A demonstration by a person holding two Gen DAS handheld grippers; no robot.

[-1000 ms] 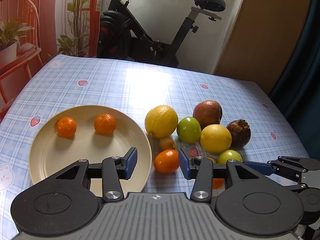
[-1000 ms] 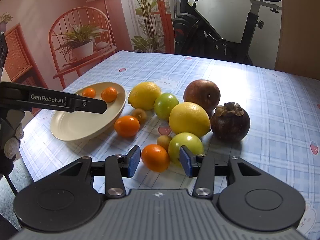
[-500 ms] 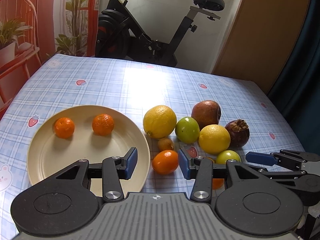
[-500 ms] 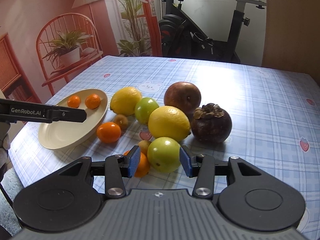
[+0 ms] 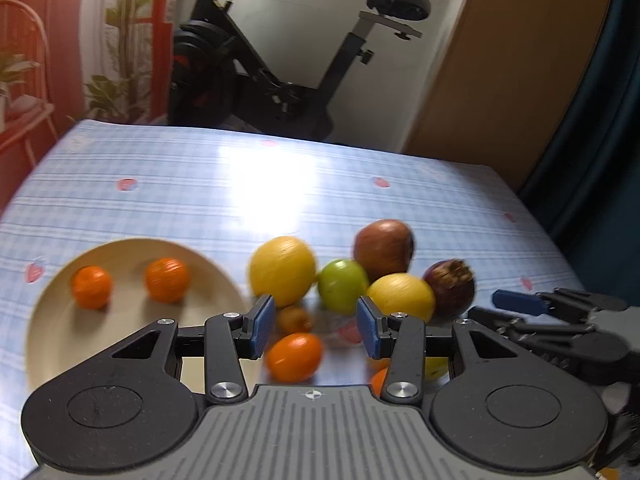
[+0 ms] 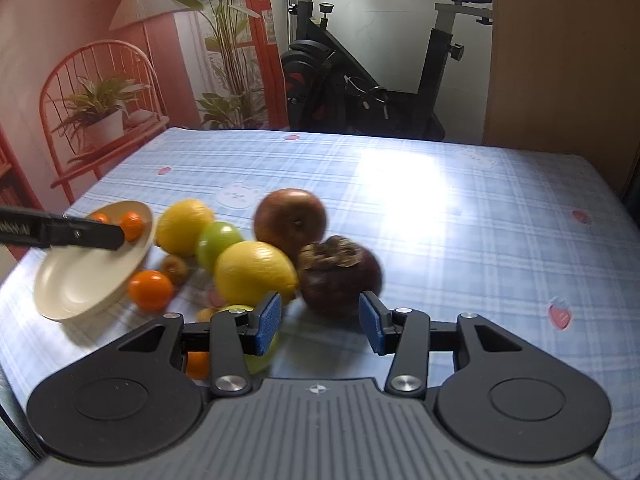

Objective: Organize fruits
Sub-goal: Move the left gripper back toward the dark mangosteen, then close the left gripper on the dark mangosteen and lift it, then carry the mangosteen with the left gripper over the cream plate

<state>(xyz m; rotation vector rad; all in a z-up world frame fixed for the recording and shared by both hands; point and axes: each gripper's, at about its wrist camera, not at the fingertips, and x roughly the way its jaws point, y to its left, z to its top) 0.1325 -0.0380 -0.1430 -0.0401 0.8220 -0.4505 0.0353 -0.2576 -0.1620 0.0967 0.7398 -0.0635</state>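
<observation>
A cream plate (image 5: 132,320) is seen on the checked table (image 5: 280,184), with two small oranges (image 5: 91,286) lying in it. Just right of the plate, the remaining fruits are clustered: two lemons (image 5: 282,270), a green apple (image 5: 342,285), a red-brown apple (image 5: 383,242), a mangosteen (image 6: 340,276), a small brown fruit (image 5: 294,319) and another orange (image 5: 294,356). The left hand-held gripper (image 5: 315,330) is held above that orange with its jaws parted and nothing gripped. The right hand-held gripper (image 6: 320,322) is held just before the mangosteen, its jaws likewise parted and empty. A second green fruit (image 6: 262,354) is partly hidden behind its left finger.
</observation>
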